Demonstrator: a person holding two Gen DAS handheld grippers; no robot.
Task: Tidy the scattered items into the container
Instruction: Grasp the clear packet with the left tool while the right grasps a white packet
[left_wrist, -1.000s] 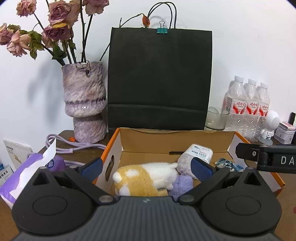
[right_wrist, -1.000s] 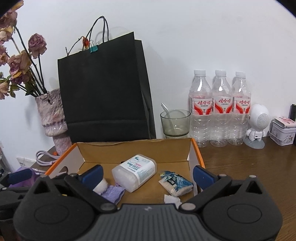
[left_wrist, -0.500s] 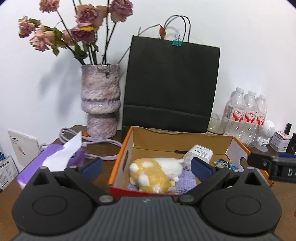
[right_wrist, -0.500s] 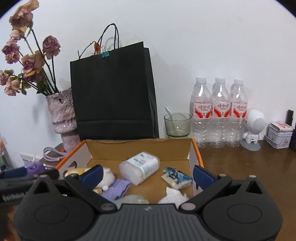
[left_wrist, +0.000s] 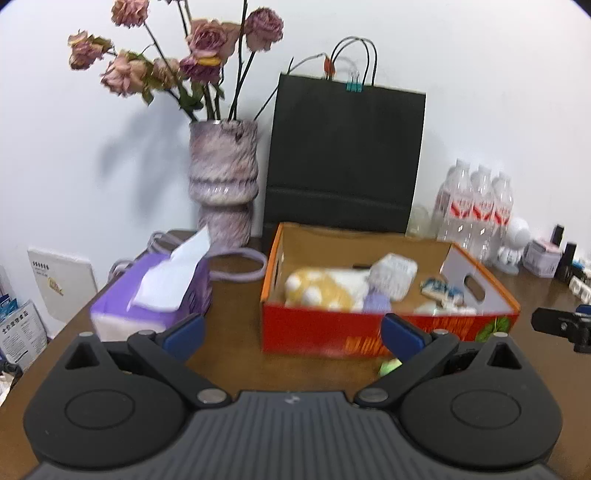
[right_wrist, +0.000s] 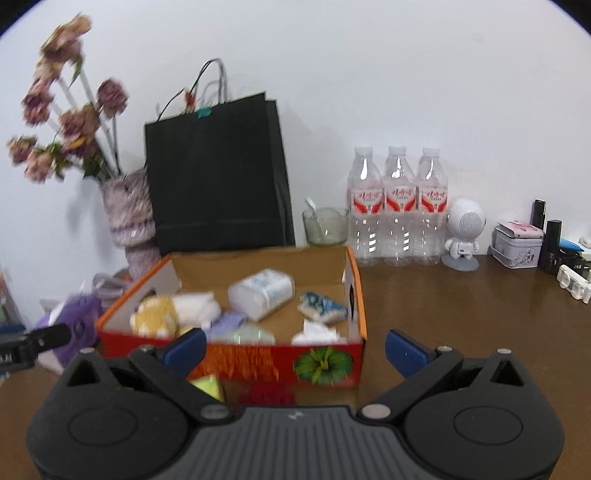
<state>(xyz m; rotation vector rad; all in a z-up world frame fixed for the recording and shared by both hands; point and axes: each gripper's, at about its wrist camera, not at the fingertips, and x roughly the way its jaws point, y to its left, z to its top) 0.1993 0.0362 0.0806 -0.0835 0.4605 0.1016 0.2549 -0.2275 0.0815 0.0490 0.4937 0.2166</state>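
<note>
Box (left_wrist: 317, 332): holds plush toy (left_wrist: 325, 291), white pack (left_wrist: 393, 271).
Tissue box (left_wrist: 151, 291): left of box.
Left gripper (left_wrist: 291, 334): spread wide, empty, before box.

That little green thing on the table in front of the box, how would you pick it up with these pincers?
The small green item lies low on the table, close against the red front wall of the box. Blur hides its exact shape. I'd probably come straight down from above with the right gripper, jaws closing on its left and right edges.

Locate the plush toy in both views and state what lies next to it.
The plush toy lies inside the box at its left end in both views, beside a purple cloth and a white plastic container.
</note>
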